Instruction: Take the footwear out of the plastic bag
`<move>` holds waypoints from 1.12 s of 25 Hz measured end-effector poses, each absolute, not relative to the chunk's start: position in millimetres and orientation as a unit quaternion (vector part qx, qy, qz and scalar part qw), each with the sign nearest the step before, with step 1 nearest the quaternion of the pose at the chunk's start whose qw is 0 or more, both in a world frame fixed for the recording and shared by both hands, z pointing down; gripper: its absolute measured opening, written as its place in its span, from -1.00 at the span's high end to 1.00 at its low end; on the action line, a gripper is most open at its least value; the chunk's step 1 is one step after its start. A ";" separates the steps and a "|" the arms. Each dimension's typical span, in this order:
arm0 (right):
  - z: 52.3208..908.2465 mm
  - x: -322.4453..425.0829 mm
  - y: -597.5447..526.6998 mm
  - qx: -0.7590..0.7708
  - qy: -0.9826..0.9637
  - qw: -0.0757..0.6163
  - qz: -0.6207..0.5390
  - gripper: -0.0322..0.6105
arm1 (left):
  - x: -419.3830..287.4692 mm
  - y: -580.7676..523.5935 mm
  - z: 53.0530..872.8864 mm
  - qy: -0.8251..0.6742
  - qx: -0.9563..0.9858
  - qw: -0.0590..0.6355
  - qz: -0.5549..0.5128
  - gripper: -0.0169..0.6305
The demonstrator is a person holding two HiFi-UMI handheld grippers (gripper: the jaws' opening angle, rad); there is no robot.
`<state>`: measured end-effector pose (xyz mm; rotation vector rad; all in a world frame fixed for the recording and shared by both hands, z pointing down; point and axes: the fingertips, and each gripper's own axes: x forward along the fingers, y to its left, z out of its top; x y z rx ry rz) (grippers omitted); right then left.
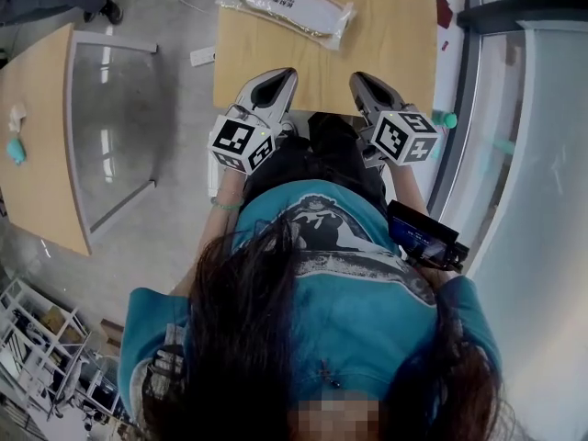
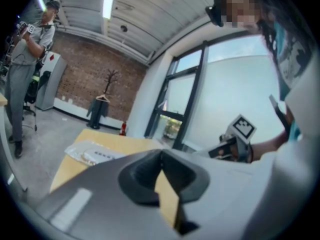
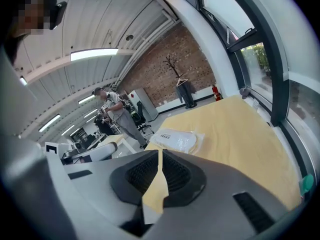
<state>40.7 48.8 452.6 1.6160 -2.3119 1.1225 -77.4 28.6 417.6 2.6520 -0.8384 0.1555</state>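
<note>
A clear plastic bag (image 1: 287, 5) with white footwear inside lies at the far end of the wooden table (image 1: 386, 44); it also shows as the bag (image 2: 92, 153) in the left gripper view and the bag (image 3: 176, 139) in the right gripper view. My left gripper (image 1: 278, 79) hangs over the table's near edge, shut and empty. My right gripper (image 1: 362, 81) is beside it, also shut with nothing in it. Both are well short of the bag. In the left gripper view the right gripper's marker cube (image 2: 243, 128) shows at the right.
Another wooden table (image 1: 37, 154) with a glass panel (image 1: 115, 118) stands to the left. A curved window wall (image 1: 514, 108) runs along the right. A person (image 2: 25, 59) stands across the room. A small teal object (image 1: 447, 118) sits by the window frame.
</note>
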 end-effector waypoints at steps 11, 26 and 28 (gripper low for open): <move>492.8 88.6 -45.5 0.452 -0.789 0.116 0.400 0.80 | -65.9 -35.7 454.1 -0.379 0.893 0.223 0.091 0.80; 593.4 81.7 -102.4 0.350 -0.780 0.191 0.482 0.55 | -43.9 -86.5 563.0 -0.352 0.856 0.333 0.181 0.47; 600.7 83.3 -104.9 0.353 -0.776 0.199 0.483 0.55 | -44.6 -91.7 571.9 -0.348 0.849 0.351 0.184 0.45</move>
